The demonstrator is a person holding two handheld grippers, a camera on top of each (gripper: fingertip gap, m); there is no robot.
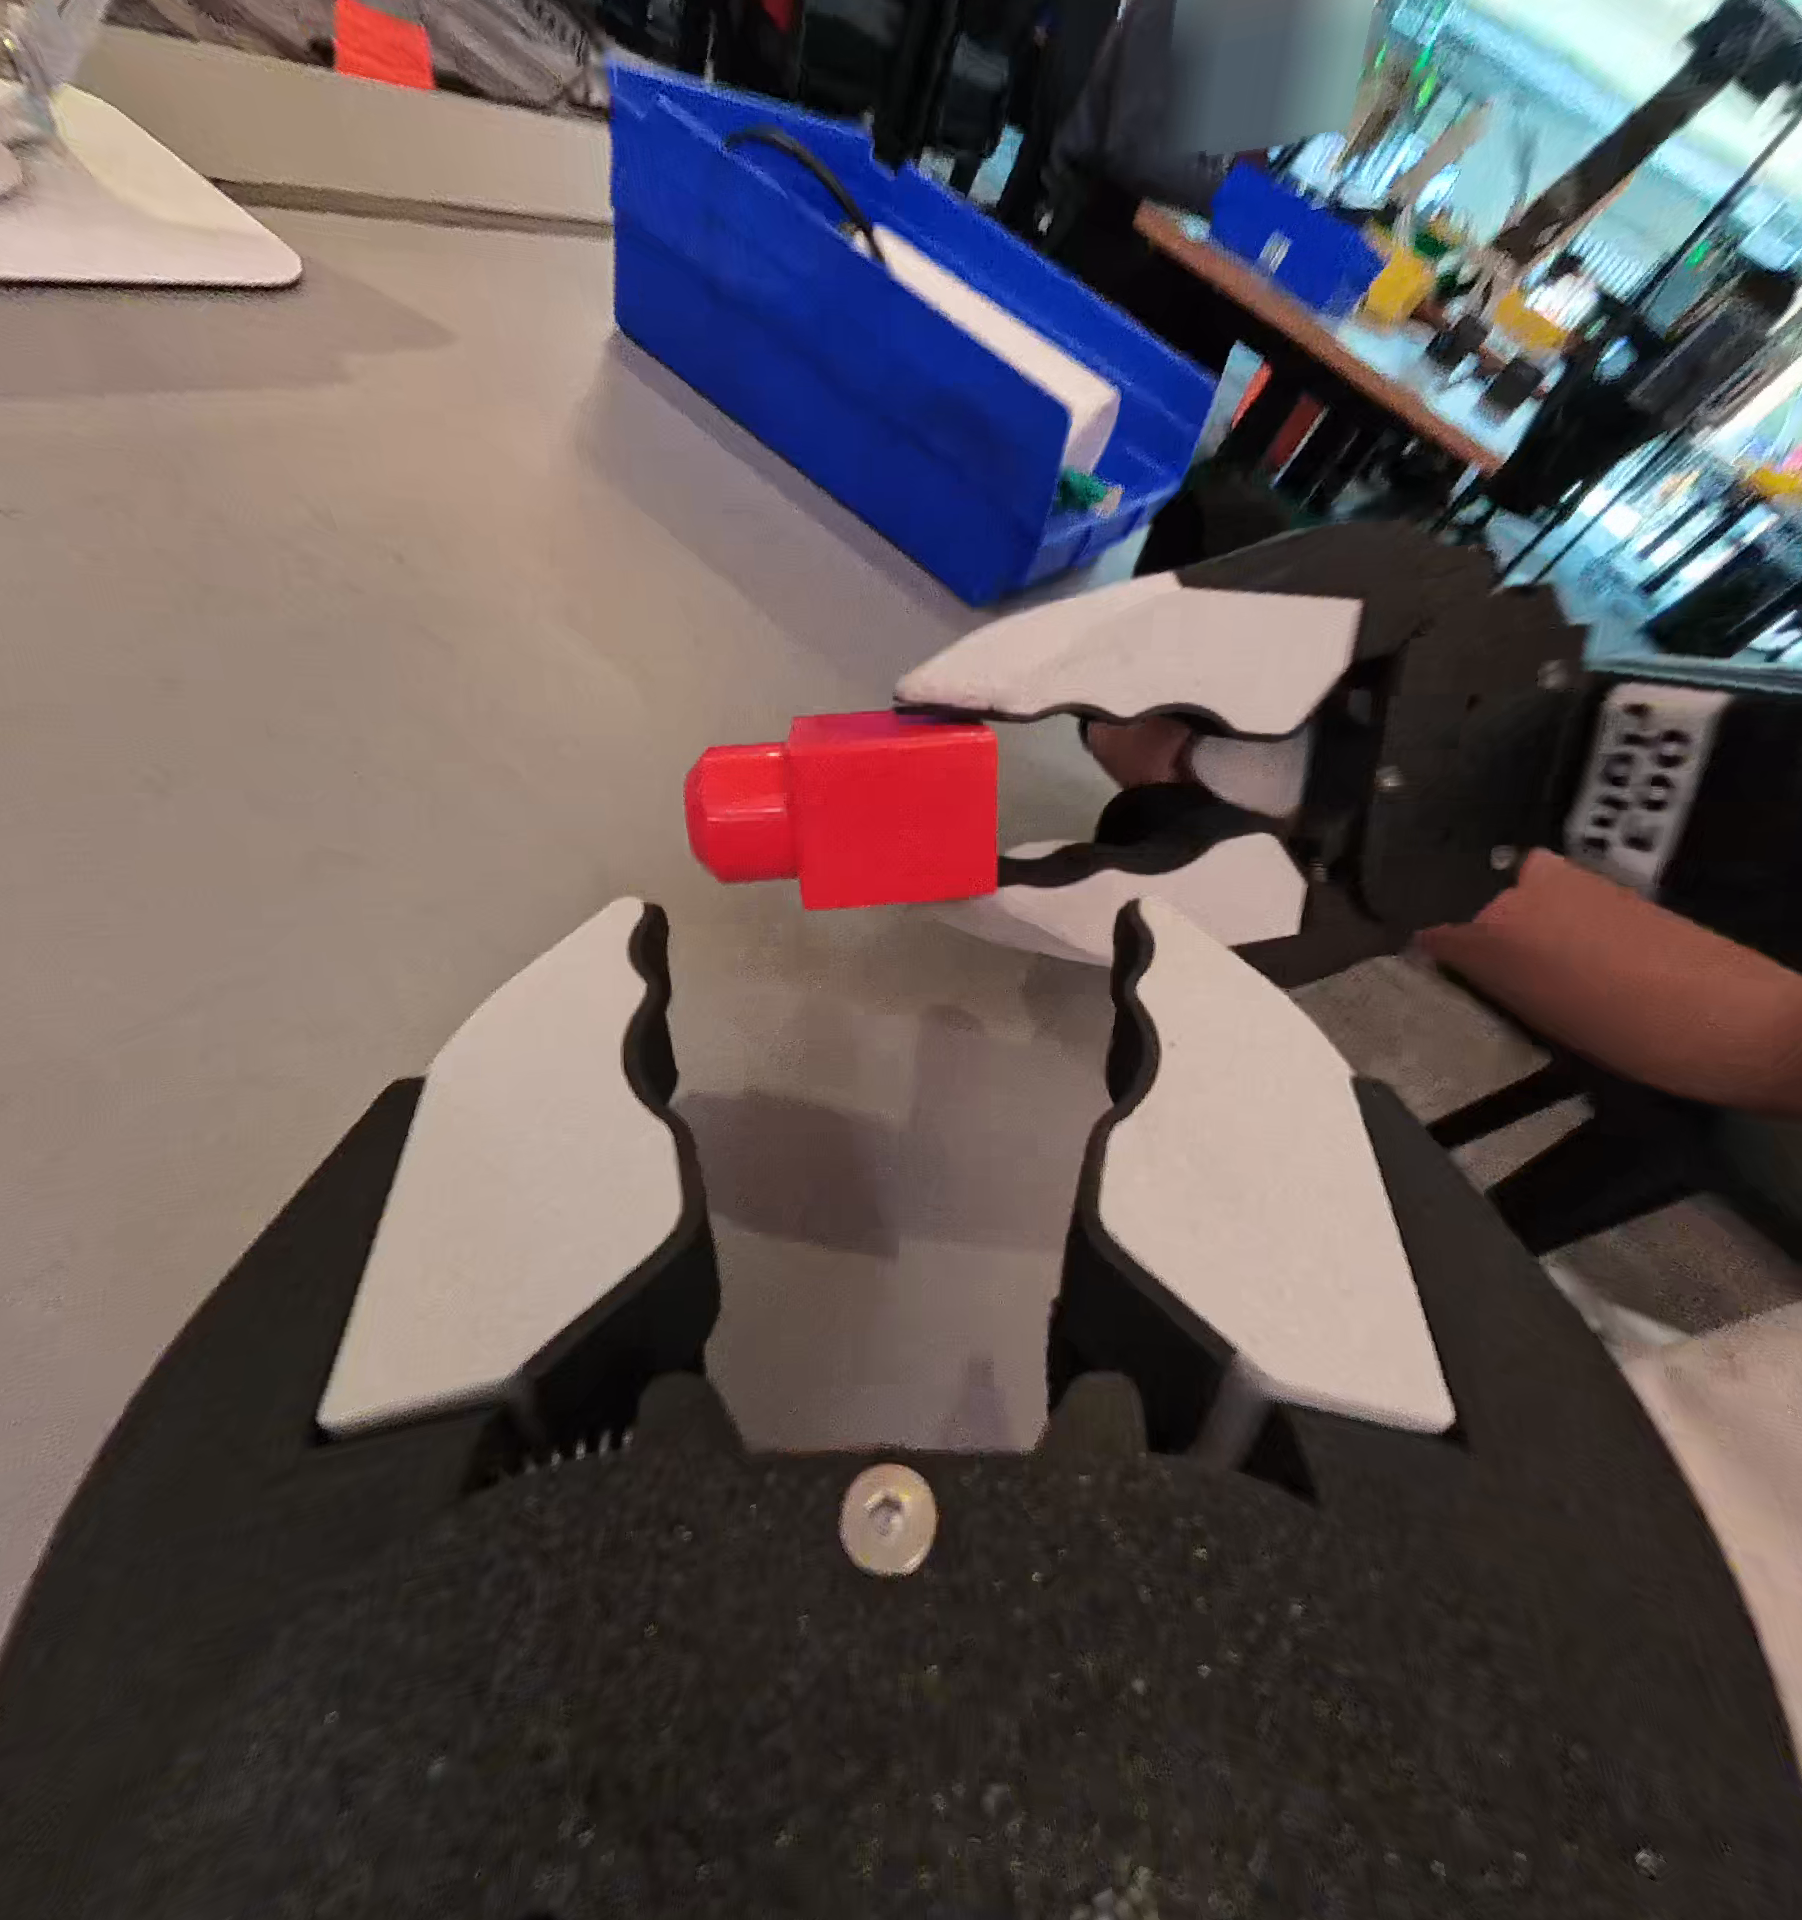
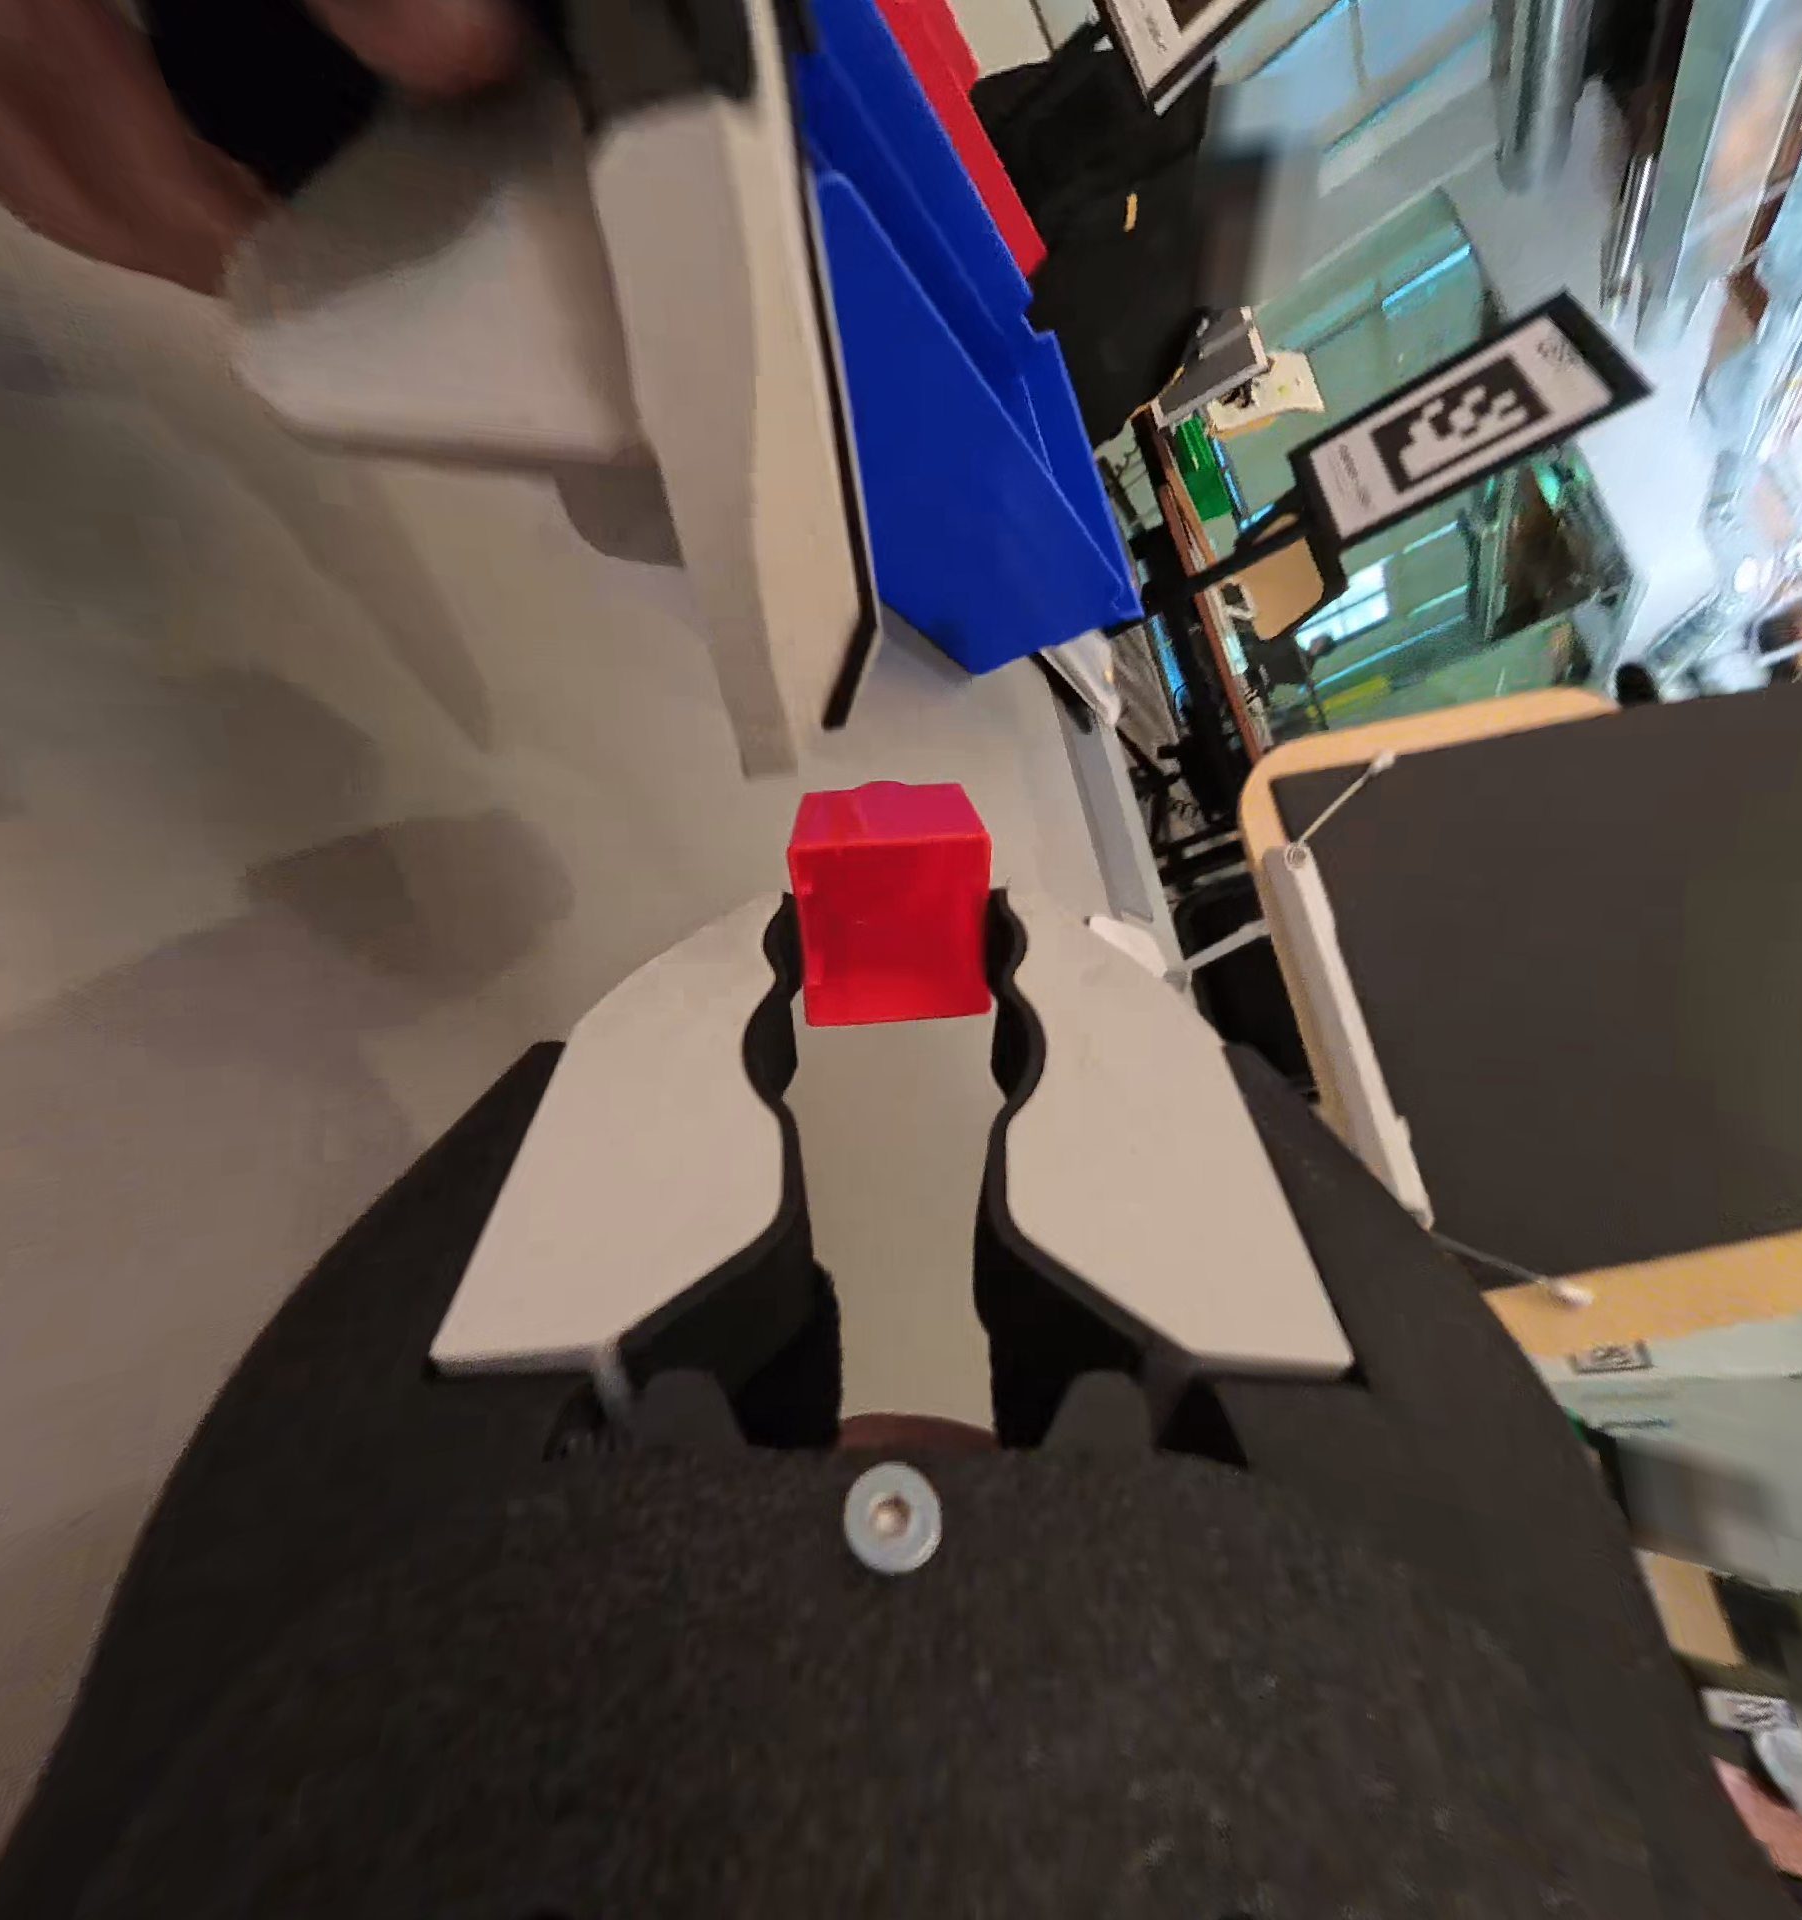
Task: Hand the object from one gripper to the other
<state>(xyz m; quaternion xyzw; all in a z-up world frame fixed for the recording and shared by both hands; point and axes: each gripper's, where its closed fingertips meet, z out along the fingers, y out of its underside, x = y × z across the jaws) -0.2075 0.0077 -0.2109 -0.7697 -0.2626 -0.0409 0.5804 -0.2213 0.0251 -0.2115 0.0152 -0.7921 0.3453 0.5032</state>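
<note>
A red block [image 1: 855,805] with a round stud on its left end hangs above the grey table [image 1: 253,675]. My right gripper [image 1: 938,805] comes in from the right, turned on its side, and is shut on the block's right part. In the right wrist view the block [image 2: 889,904] sits clamped between the fingertips of that gripper [image 2: 892,914]. My left gripper [image 1: 886,925] is open and empty, its tips just below and in front of the block, not touching it. The left gripper shows blurred at the top of the right wrist view [image 2: 731,395].
A blue bin [image 1: 855,343] with a white box and a black cable in it stands on the table behind the block. A white mat [image 1: 118,218] lies at the far left. A person's forearm [image 1: 1645,997] reaches in at the right. Other tables stand beyond the edge. Left and right tips are no more than a few centimetres apart.
</note>
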